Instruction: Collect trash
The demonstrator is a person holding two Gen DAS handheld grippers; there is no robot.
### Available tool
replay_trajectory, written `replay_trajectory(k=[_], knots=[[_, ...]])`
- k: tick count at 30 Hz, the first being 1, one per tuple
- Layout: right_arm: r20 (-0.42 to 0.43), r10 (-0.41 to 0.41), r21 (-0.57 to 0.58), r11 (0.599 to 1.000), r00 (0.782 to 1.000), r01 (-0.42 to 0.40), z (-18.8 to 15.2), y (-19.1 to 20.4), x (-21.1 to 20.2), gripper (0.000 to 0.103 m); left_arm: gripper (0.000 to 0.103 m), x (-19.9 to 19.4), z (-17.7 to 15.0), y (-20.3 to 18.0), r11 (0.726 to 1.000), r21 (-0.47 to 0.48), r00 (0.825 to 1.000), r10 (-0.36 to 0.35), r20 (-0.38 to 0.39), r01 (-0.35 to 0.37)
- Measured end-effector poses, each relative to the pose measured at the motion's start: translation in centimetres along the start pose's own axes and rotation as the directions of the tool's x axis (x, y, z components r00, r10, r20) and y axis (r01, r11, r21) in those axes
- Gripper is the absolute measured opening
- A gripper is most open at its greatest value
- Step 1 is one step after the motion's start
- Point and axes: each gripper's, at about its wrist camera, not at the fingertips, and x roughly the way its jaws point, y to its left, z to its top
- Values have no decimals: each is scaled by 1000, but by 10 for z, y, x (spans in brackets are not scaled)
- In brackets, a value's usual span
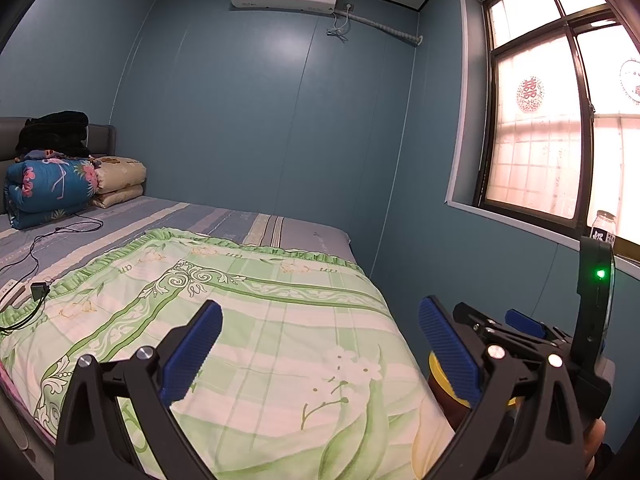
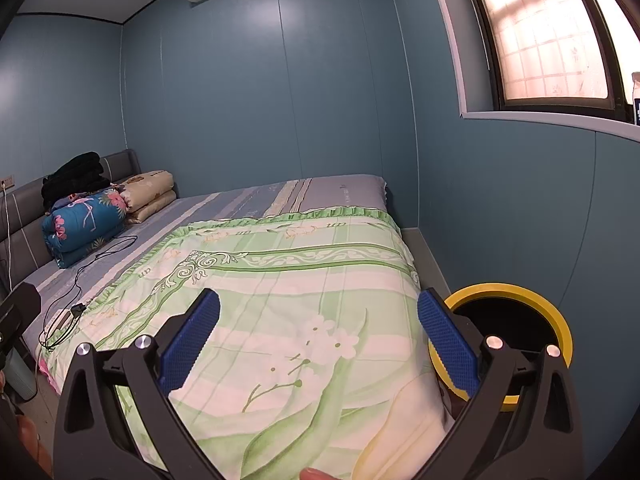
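Left gripper [image 1: 320, 354] spread wide, nothing between blue pads, held over green floral quilt [image 1: 240, 320] on bed. Right gripper [image 2: 318, 346] likewise wide open and empty — also above quilt. Yellow-rimmed bin [image 2: 508, 292] at 3 o'clock off bed's foot corner, on floor near blue wall, partly behind right finger. Bottle [image 1: 604, 226] on windowsill, 2 o'clock. Folded bedding [image 1: 52, 188] by headboard, 10 o'clock.

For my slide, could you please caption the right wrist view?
Open right tongs above a green floral bedspread, yellow-rimmed bin beside.
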Motion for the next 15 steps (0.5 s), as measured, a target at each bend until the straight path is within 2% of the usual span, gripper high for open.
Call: replay_trajectory(k=[6,15], knots=[[-8,1,5,1000,1000,-1,-1,0,1,95,95,0,0,1,1000,-4,1000,17,8,-17],[-15,2,14,1000,1000,-2,-1,-1,2,95,95,1,1,0,1000,-2,1000,-1,0,1]])
